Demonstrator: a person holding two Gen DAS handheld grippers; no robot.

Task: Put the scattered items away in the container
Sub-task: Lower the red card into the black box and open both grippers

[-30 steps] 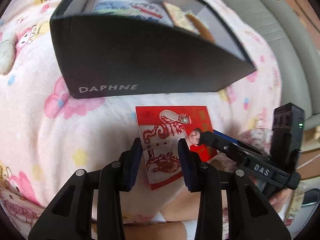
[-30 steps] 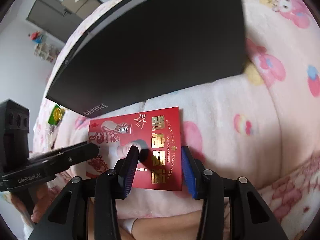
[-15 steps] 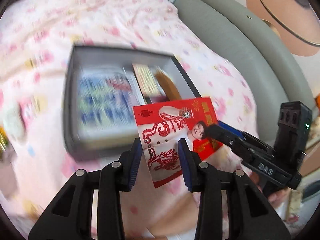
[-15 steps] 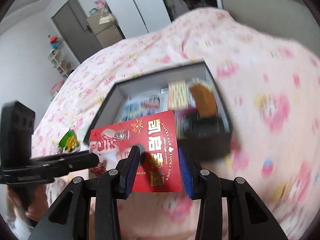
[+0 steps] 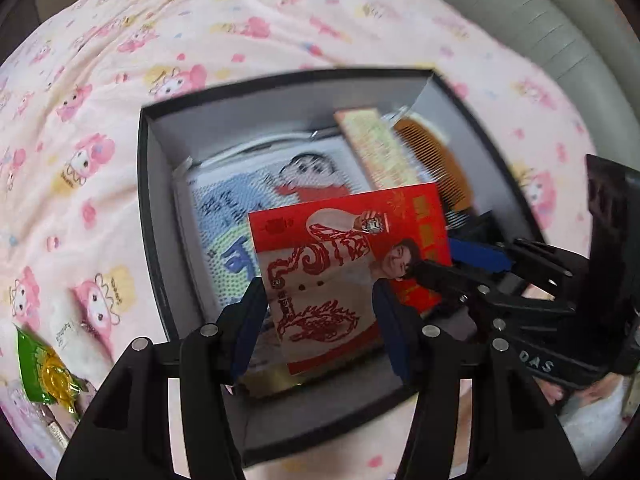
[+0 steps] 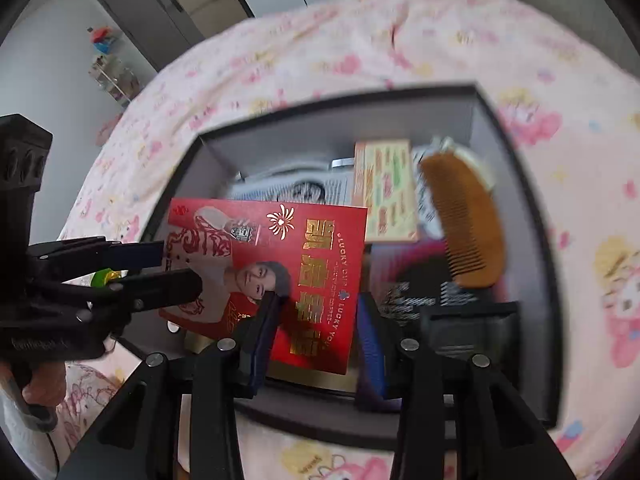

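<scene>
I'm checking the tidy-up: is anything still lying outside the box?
Yes. A green and gold wrapped sweet lies on the pink blanket, left of the black box. The red card hangs over the box, not yet dropped.

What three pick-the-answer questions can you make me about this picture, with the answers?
1. Where is the comb?
A. Inside the box
B. On the floor
C. On a chair

2. What colour is most of the card held over the box?
A. Blue
B. Red
C. Green

3. How is the box?
A. Shut with a lid
B. Upside down
C. Open at the top

Answers:
1 A: the comb lies between the box's walls, beside other things.
2 B: the card's face is red with gold writing.
3 C: no lid covers it, and you can see right in.
</scene>
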